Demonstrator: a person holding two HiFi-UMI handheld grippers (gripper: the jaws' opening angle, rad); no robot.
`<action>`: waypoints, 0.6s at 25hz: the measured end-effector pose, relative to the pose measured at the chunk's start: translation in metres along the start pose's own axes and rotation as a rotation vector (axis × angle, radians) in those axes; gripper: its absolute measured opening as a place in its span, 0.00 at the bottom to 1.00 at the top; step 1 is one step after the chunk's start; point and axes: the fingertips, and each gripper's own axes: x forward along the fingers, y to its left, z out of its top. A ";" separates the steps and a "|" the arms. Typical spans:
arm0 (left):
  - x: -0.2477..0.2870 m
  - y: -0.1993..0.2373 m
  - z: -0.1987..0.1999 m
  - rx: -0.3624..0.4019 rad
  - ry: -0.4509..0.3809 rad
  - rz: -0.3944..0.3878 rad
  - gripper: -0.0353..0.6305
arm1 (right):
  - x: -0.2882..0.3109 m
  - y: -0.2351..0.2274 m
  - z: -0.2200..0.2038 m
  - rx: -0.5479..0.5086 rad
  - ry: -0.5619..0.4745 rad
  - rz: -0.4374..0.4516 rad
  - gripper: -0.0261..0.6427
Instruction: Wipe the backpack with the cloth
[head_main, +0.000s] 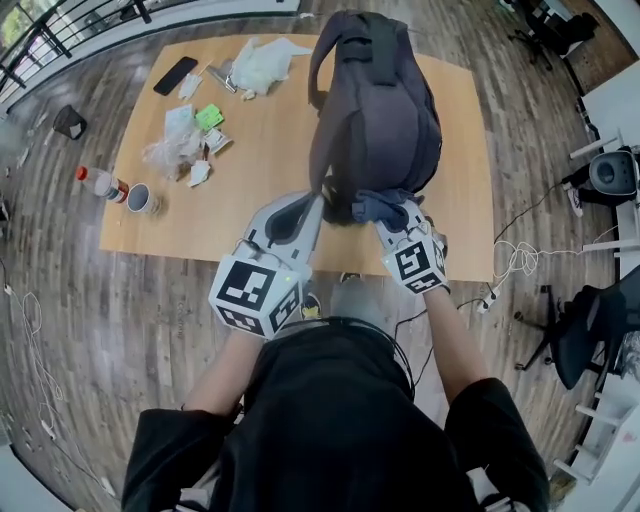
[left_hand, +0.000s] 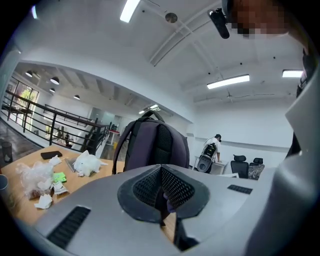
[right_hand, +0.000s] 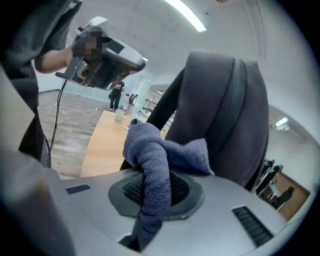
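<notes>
Head view, backpack: the backpack (head_main: 385, 110) is stood upright on the wooden table (head_main: 260, 190), near the edge closest to the person, so that its lower part can be reached.
Head view, left gripper: the left gripper (head_main: 305, 212) is set at the pack's lower left, where a dark strap (head_main: 318, 150) runs down to its tips.
Head view, right gripper: the right gripper (head_main: 398, 212) is brought against the pack's base, with the blue-grey cloth (head_main: 383, 205) bunched at its tips and touching the fabric.
Left gripper view, jaws: the pads are closed together and a thin dark strip (left_hand: 161, 200) is pinched between them. It is judged to be the strap, held so that the pack is steadied.
Left gripper view, surroundings: wrappers (left_hand: 37, 180) are left well apart from the pack.
Right gripper view, jaws: the jaws are clamped on the cloth (right_hand: 150, 160), which is folded forward so that a soft wad, not hard plastic, is offered to the pack.
Right gripper view, contact: the cloth is laid against the pack's dark panel (right_hand: 225, 115). A wiping stroke is judged to be in hand.
</notes>
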 end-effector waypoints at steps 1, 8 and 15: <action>0.000 -0.001 -0.001 0.005 0.005 -0.004 0.08 | -0.010 -0.008 0.017 -0.048 -0.029 -0.026 0.09; 0.005 -0.014 -0.004 0.017 0.038 -0.019 0.08 | -0.086 -0.106 0.154 -0.182 -0.309 -0.227 0.09; 0.026 -0.018 0.012 0.036 0.015 -0.015 0.08 | -0.072 -0.060 0.114 -0.077 -0.308 -0.168 0.09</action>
